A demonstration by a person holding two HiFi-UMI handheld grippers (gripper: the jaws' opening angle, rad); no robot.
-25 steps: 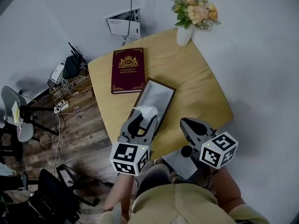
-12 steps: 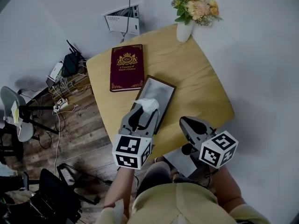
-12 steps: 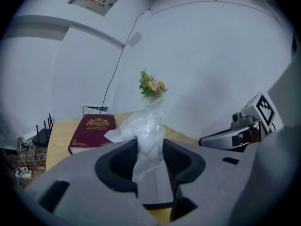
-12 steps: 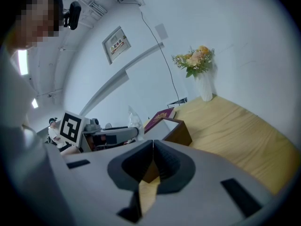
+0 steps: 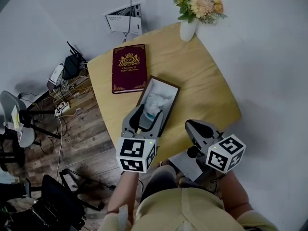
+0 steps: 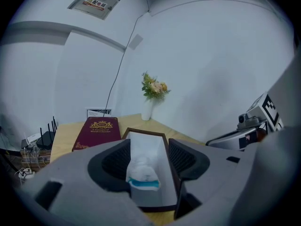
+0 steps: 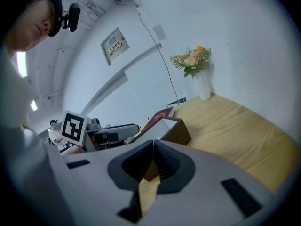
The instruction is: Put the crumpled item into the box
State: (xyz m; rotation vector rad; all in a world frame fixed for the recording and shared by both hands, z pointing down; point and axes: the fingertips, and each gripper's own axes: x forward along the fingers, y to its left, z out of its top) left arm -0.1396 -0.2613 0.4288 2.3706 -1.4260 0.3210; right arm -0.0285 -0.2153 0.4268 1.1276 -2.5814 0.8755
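The crumpled item (image 5: 153,104), white with a blue edge, lies inside the dark-framed box (image 5: 172,104) with its white lining. My left gripper (image 5: 147,113) hangs over the box's near end. Its jaws are opening, and the pads stand clear of the item on both sides. In the left gripper view the crumpled item (image 6: 141,171) rests low between the wide jaws (image 6: 146,160), on the box lining (image 6: 149,147). My right gripper (image 5: 197,129) is shut and empty near the table's front edge, right of the box. In the right gripper view its pads (image 7: 153,149) meet, with the box (image 7: 177,131) ahead.
A maroon book (image 5: 128,68) lies left of the box on the wooden table (image 5: 207,81). A white vase of flowers (image 5: 189,29) stands at the far corner. Routers and cables (image 5: 71,70) and a chair (image 5: 14,119) sit on the floor to the left.
My left gripper moved forward over the box and its jaws spread. The crumpled item, held up between them before, now lies in the box. The right gripper stayed put.
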